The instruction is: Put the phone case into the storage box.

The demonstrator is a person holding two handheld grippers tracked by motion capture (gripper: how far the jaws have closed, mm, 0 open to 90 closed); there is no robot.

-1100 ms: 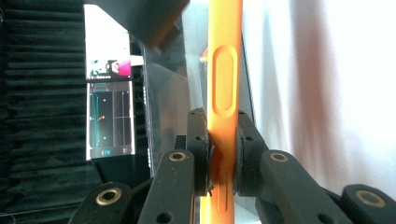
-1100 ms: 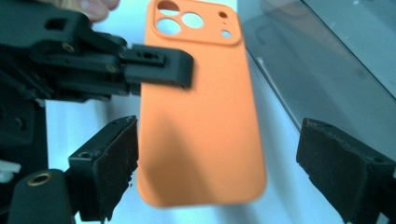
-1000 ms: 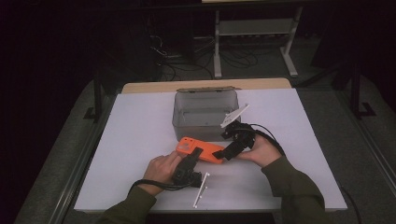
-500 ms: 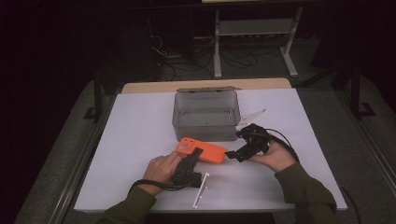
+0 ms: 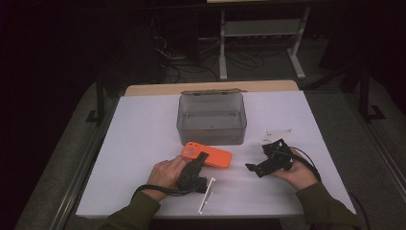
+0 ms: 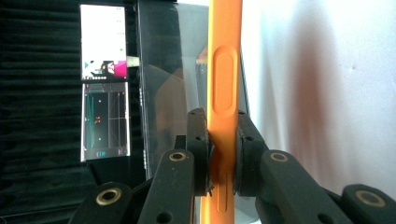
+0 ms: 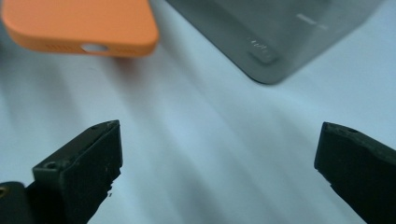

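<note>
White table (image 5: 143,143): clear grey box (image 5: 212,120), orange phone case (image 5: 210,155) beside it.

A clear grey plastic box (image 5: 211,119) with a hinged lid standing open at its back edge sits on the white worktop (image 5: 139,143), toward the far middle. In the right gripper view a rounded corner of this box (image 7: 275,42) rests on the white surface. Beyond the white sheet a strip of light wooden board (image 5: 210,88) shows at the far edge. Behind the worktop, on the dark floor, stands a white metal shelf frame (image 5: 261,33) with tangled black cables (image 5: 177,57) beside it. In the left gripper view a lit upright screen (image 6: 103,81) glows against a black background.
</note>
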